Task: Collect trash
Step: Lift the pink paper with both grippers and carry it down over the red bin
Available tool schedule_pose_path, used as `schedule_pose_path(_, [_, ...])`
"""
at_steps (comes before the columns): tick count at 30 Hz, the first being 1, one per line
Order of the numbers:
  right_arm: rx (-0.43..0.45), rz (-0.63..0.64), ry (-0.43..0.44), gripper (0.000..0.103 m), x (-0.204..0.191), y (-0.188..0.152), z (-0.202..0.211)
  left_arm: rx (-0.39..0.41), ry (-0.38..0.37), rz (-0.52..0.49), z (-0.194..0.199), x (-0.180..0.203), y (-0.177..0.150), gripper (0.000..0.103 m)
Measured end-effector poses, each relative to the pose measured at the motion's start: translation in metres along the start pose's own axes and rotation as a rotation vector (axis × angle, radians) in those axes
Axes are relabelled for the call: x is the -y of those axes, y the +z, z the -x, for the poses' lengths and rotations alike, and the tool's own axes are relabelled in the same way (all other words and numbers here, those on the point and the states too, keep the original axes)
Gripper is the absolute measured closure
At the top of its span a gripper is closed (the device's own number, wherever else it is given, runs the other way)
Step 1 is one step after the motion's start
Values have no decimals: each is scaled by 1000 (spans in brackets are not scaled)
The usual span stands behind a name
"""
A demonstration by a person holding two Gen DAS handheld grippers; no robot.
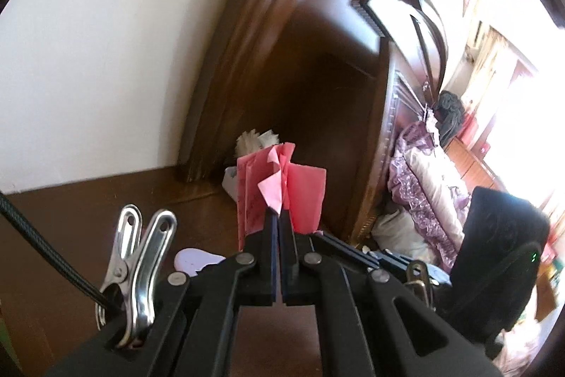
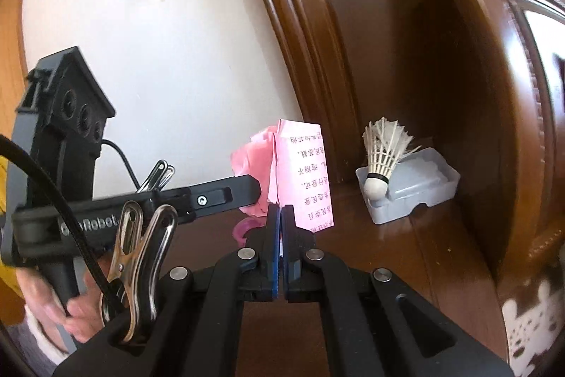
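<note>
Here I have the dark wooden door frame [image 2: 310, 52] and white wall [image 2: 169, 66] filling most of both views, with the brown wooden surface [image 2: 416, 235] running below them. Off to the right in the left wrist view I can see a bed heaped with purple bedding [image 1: 423, 186], blurred.

Next down in size, a grey plastic tray [image 2: 413, 189] sits on the wood against the door frame, and a white feathered shuttlecock [image 2: 383, 158] stands at its near end, cork down.

My left gripper [image 1: 280, 218] has its fingers pressed together on a crumpled pink paper [image 1: 303, 196], which stands up off the fingertips, clear of the surface. From the right wrist view I see that gripper [image 2: 254, 191] reaching in from the left to the same pink paper [image 2: 303, 172], printed text showing on one face. My right gripper [image 2: 281, 218] is squeezed tight on the paper's lower edge, so both tools pinch it at once.

A small pink ring [image 2: 243, 230] lies just below the paper; I cannot tell what it is
</note>
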State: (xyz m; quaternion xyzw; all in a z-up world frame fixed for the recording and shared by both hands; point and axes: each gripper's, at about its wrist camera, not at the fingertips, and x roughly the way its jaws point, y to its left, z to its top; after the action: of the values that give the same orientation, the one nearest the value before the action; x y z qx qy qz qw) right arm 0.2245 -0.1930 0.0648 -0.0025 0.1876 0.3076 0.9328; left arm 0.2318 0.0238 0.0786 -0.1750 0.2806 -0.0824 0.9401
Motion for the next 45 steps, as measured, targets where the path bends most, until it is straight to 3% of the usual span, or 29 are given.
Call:
schedule_pose_path(8, [60,-25,4,102,-16,-5,47,87,-22,-52,33,41,-20,102])
schedule_pose_path(17, [129,-30,30,102,-19,-25,78,132,-23,-157,54,87,-44,102])
schedule_pose_path(23, [153,-123,81,102,-16,-40,116,125,-39,-191,57,106,-59,102])
schedule_pose_path(41, [146,-171,19,102,-11,-101,173,44,-148,-226,56,140,-118,102])
schedule_pose_path(45, [118,-178,10,102,-11,-107,174,42,-125,-278,57,147,-131,101])
